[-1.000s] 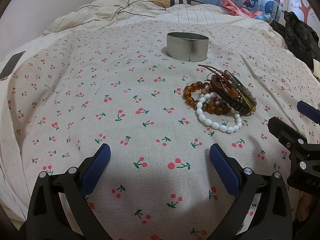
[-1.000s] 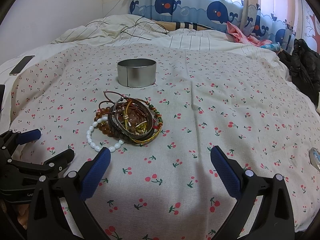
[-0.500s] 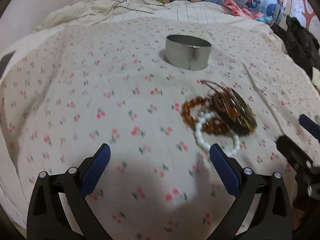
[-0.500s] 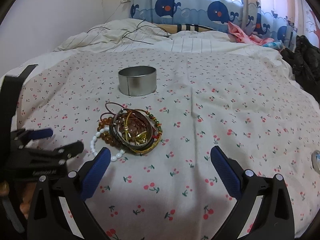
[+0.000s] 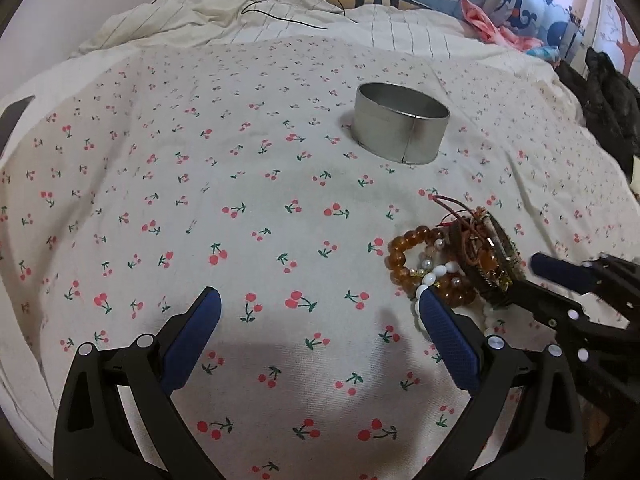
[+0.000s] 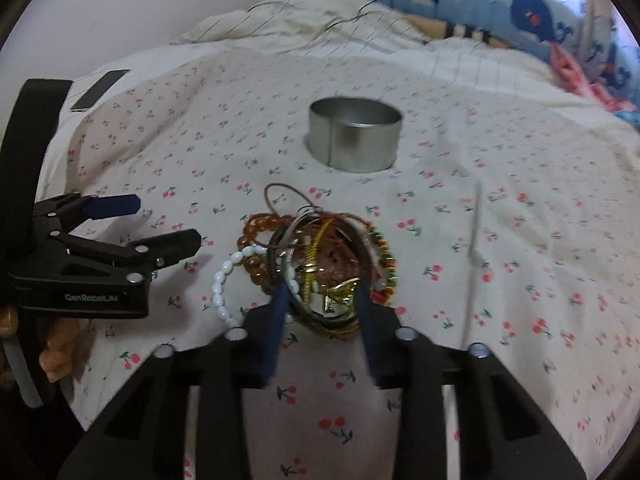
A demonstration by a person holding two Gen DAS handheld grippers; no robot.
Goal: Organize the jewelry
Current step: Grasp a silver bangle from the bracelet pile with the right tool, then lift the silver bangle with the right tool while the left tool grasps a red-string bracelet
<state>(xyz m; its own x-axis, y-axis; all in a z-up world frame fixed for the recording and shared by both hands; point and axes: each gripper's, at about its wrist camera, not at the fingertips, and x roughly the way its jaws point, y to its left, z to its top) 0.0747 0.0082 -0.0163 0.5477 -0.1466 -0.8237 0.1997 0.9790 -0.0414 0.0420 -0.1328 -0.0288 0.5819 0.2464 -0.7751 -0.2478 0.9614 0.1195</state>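
Note:
A heap of bracelets [image 5: 452, 264] [image 6: 328, 256] lies on the cherry-print sheet, in front of a round open metal tin [image 5: 400, 132] [image 6: 355, 136]. The heap holds amber beads [image 5: 400, 256], a white bead bracelet [image 6: 219, 280] and a bundle of cord and metal bands. My right gripper [image 6: 322, 292] [image 5: 524, 280] is closing its jaws on the near edge of that bundle, and the blue pads touch its sides. My left gripper [image 5: 316, 298] [image 6: 166, 222] is open and holds nothing. It hovers over bare sheet just left of the heap.
A dark phone [image 6: 100, 90] lies at the sheet's far left edge. Rumpled striped bedding with black cables [image 5: 260, 0] fills the back, under a whale-print curtain. Dark clothing [image 5: 608, 92] is piled at the right. A hand shows behind the left gripper.
My right gripper has moved in onto the bracelet heap and its jaws have narrowed from wide open around the bundle. The left gripper has drifted closer to the heap, still open.

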